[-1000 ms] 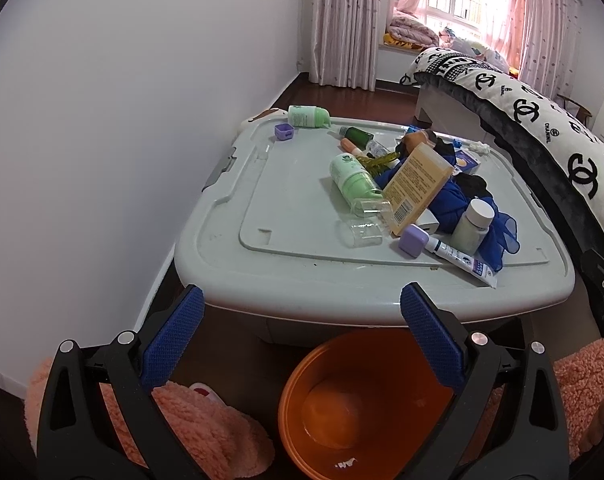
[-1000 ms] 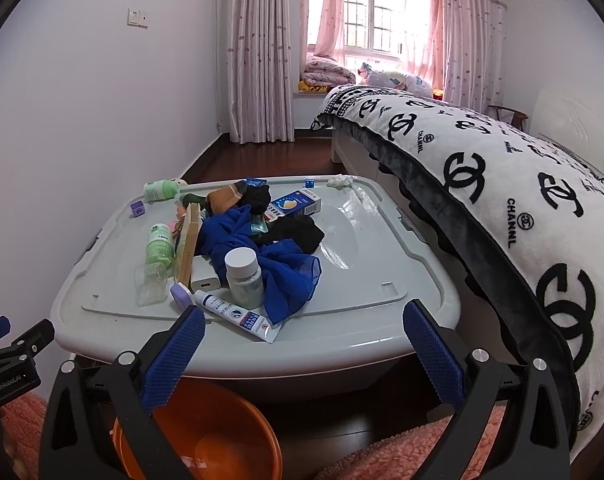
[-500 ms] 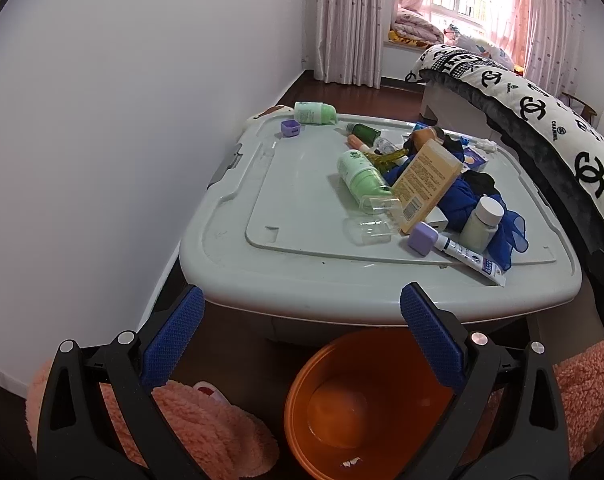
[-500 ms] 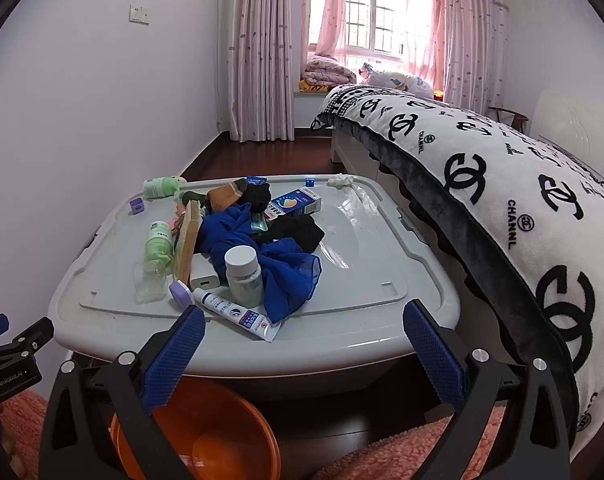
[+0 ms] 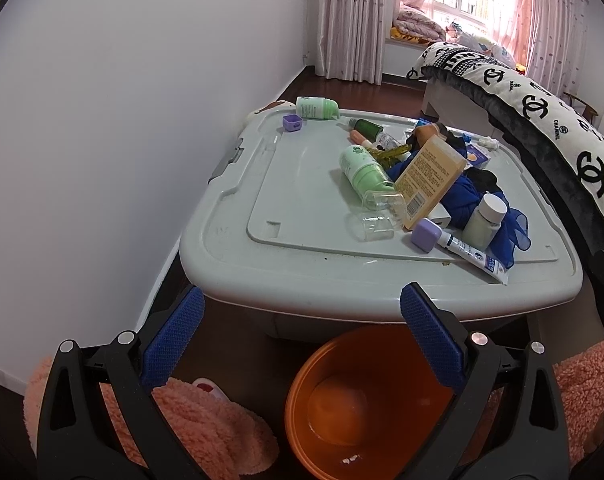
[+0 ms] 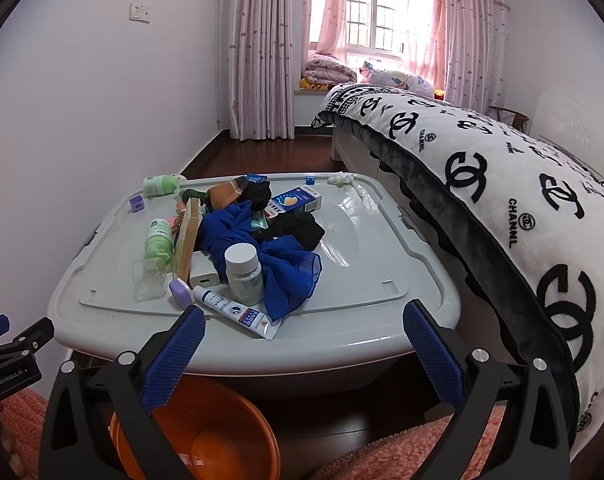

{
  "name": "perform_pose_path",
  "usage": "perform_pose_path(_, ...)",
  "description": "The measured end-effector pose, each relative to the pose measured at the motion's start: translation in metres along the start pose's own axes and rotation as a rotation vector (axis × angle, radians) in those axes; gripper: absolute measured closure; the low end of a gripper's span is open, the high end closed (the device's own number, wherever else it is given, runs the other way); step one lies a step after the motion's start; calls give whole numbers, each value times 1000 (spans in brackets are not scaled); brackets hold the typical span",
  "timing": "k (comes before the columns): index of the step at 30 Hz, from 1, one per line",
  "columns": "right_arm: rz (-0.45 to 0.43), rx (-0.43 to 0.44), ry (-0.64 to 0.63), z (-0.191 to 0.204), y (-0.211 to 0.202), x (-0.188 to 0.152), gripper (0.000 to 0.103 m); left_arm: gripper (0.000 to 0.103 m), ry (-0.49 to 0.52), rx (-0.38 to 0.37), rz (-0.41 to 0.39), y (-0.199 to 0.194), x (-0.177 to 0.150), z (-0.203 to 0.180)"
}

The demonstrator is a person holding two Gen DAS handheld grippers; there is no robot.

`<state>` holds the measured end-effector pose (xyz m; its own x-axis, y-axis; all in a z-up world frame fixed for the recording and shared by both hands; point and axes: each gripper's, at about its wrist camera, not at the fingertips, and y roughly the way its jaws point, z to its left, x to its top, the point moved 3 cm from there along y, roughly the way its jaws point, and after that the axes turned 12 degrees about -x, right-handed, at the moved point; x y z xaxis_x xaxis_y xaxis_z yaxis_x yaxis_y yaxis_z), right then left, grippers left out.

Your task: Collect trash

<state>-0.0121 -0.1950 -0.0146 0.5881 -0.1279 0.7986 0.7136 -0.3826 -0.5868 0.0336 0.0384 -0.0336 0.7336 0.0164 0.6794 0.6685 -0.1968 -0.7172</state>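
Note:
A grey storage-box lid (image 5: 302, 184) (image 6: 362, 264) carries a heap of clutter: a green bottle (image 5: 362, 172) (image 6: 157, 242), a tan box (image 5: 428, 180), a blue cloth (image 6: 277, 264), a white-capped jar (image 6: 242, 274) (image 5: 486, 222), a toothpaste tube (image 6: 237, 314) (image 5: 474, 256) and a purple cap (image 5: 426, 235). An orange basin (image 5: 378, 408) (image 6: 197, 440) sits on the floor below the lid's near edge. My left gripper (image 5: 302, 320) hangs open over the basin, short of the lid. My right gripper (image 6: 304, 340) is open too, near the lid's front edge, nothing between its fingers.
A bed with a black-and-white blanket (image 6: 502, 184) runs along the right side. A white wall (image 5: 101, 120) borders the left. Pink fluffy fabric (image 5: 205, 428) lies on the floor beside the basin. Curtains and a window (image 6: 382, 12) stand at the far end.
Both cameras have drifted slightly back and up, so the lid appears a little farther off. Nothing on the lid has moved and both grippers stay open.

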Motion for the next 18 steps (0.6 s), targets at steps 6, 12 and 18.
perform_pose_path(6, 2, 1, 0, -1, 0, -1, 5, 7, 1, -1, 2, 0, -1, -1)
perform_pose_path(12, 2, 1, 0, 0, 1, -2, 5, 7, -4, 0, 1, 0, -2, 1)
perform_pose_path(18, 4, 0, -2, -1, 2, -4, 5, 7, -7, 0, 1, 1, -2, 2)
